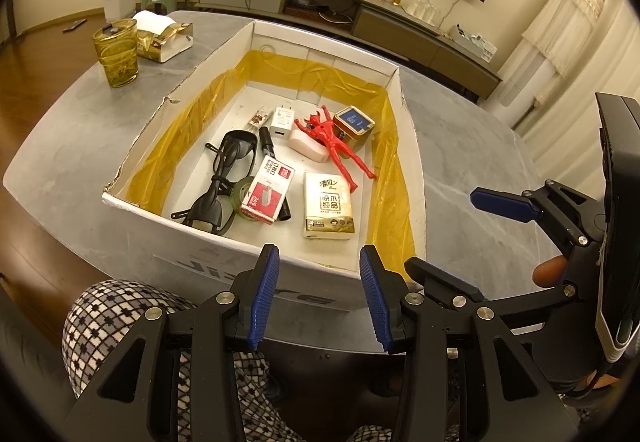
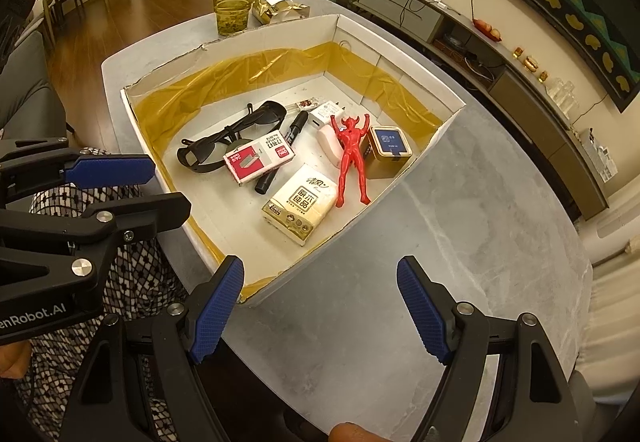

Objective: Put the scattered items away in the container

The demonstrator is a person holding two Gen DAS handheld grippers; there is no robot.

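A white cardboard box (image 1: 200,238) (image 2: 452,114) lined with yellow tape sits on the grey table (image 1: 480,170) (image 2: 480,222). Inside lie a red figure (image 1: 336,144) (image 2: 352,158), a tissue pack (image 1: 329,210) (image 2: 300,204), a red staples box (image 1: 268,190) (image 2: 258,156), black sunglasses (image 1: 224,170) (image 2: 224,140), a gold tin (image 1: 354,124) (image 2: 390,150), a white charger (image 1: 281,122) (image 2: 326,112) and a black marker (image 1: 267,140) (image 2: 296,126). My left gripper (image 1: 319,296) (image 2: 136,190) hovers open at the box's near wall, holding nothing. My right gripper (image 2: 322,316) (image 1: 472,242) is open over the near corner, also without anything in it.
A yellow-tinted glass (image 1: 117,52) (image 2: 233,8) and a gold tissue box (image 1: 164,36) (image 2: 276,6) stand at the table's far left. A person's knee in patterned trousers (image 1: 120,318) (image 2: 132,282) is below the grippers. A low TV cabinet (image 1: 400,26) runs along the far wall.
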